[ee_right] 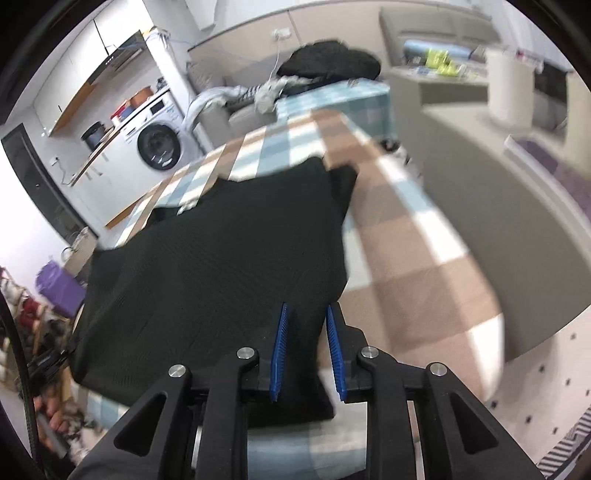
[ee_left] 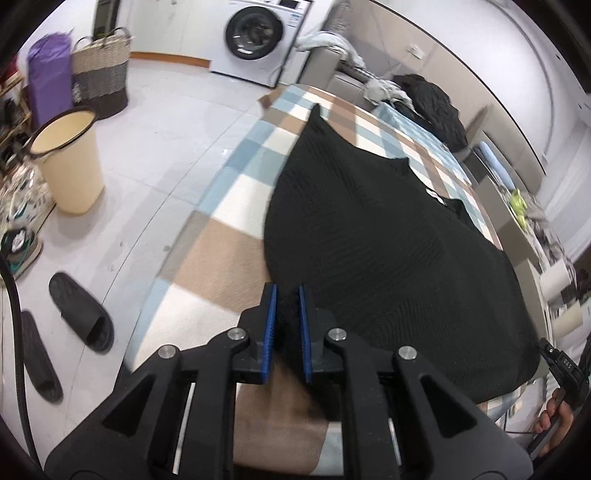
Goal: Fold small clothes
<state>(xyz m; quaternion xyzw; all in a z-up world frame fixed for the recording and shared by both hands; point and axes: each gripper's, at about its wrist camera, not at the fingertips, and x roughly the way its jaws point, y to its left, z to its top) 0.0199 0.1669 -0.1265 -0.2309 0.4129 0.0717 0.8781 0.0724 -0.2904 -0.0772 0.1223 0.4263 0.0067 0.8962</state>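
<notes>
Both tools pinching the near hem of the black knit top, ready to carry it over.

My left tool is clenched on a bunch of the black knit top, and my right tool grasps its other near corner, jaws a little wider around the thicker fabric. The top lies spread on the checked cloth covering the desk, its far end pointing toward the washing machine. I judge the fold goes best if I lift both corners level, keep the hem taut between them, and lay it squarely onto the far edge.
</notes>
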